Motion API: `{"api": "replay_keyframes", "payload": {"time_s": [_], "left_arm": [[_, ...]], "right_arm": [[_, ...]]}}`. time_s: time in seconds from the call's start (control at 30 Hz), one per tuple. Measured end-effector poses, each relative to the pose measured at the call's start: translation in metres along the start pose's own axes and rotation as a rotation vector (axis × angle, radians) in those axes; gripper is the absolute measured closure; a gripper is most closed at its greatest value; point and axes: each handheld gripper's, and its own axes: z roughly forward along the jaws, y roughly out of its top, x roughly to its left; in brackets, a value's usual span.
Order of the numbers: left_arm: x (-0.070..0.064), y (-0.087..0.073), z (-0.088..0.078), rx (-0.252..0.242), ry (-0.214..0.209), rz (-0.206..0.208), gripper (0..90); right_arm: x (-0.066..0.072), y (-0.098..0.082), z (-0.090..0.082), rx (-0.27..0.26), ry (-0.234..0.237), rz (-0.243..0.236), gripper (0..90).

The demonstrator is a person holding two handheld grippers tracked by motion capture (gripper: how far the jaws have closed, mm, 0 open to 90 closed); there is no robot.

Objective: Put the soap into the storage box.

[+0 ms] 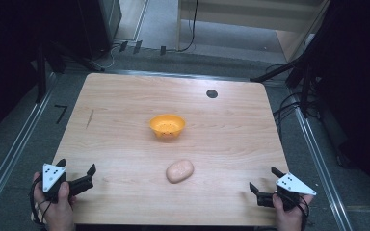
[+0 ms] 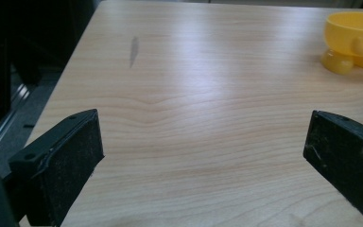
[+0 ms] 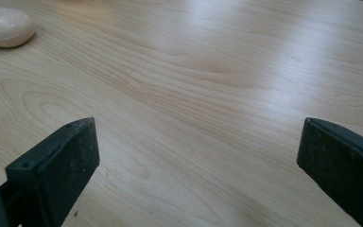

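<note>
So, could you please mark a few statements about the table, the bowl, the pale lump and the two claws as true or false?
1. The left claw is open with nothing between its jaws. True.
2. The pale lump lies inside the bowl. False: it lies on the table, nearer the person than the bowl and apart from it.
3. The bowl is orange-yellow and upright. True.
4. The right claw is shut on the lump. False: it is open, off to the lump's right.
5. A dark round spot marks the table's far side. True.
</note>
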Motion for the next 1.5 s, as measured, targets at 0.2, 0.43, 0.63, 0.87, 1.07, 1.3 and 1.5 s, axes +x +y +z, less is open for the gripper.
{"api": "replay_keyframes", "payload": {"time_s": [0.2,0.43,0.63,0.87,1.07,1.3,1.5], "left_arm": [[-0.006,0.003,0.007,0.022,-0.022,0.055,2.5],[-0.009,0.007,0.013,0.044,-0.094,0.037,2.5],[-0.019,0.017,0.015,0.148,-0.227,0.123,2.2],[-0.04,0.028,0.028,0.278,-0.282,0.266,2.0],[-0.059,0.035,0.037,0.324,-0.324,0.363,2.5],[-0.079,0.04,0.048,0.391,-0.361,0.43,2.7],[-0.092,0.045,0.055,0.43,-0.359,0.482,4.3]], "right_arm": [[0.001,0.0,0.0,0.005,0.0,-0.006,0.2],[0.001,0.0,0.0,0.006,0.003,-0.006,0.2],[0.002,0.0,0.001,0.014,0.006,-0.016,0.2],[0.001,0.0,0.0,0.005,0.016,-0.011,0.2],[0.0,0.0,0.0,0.001,0.017,-0.003,0.2],[0.0,0.0,0.0,0.002,0.017,-0.002,0.2],[0.0,0.0,0.0,0.001,0.021,-0.002,0.2]]}}
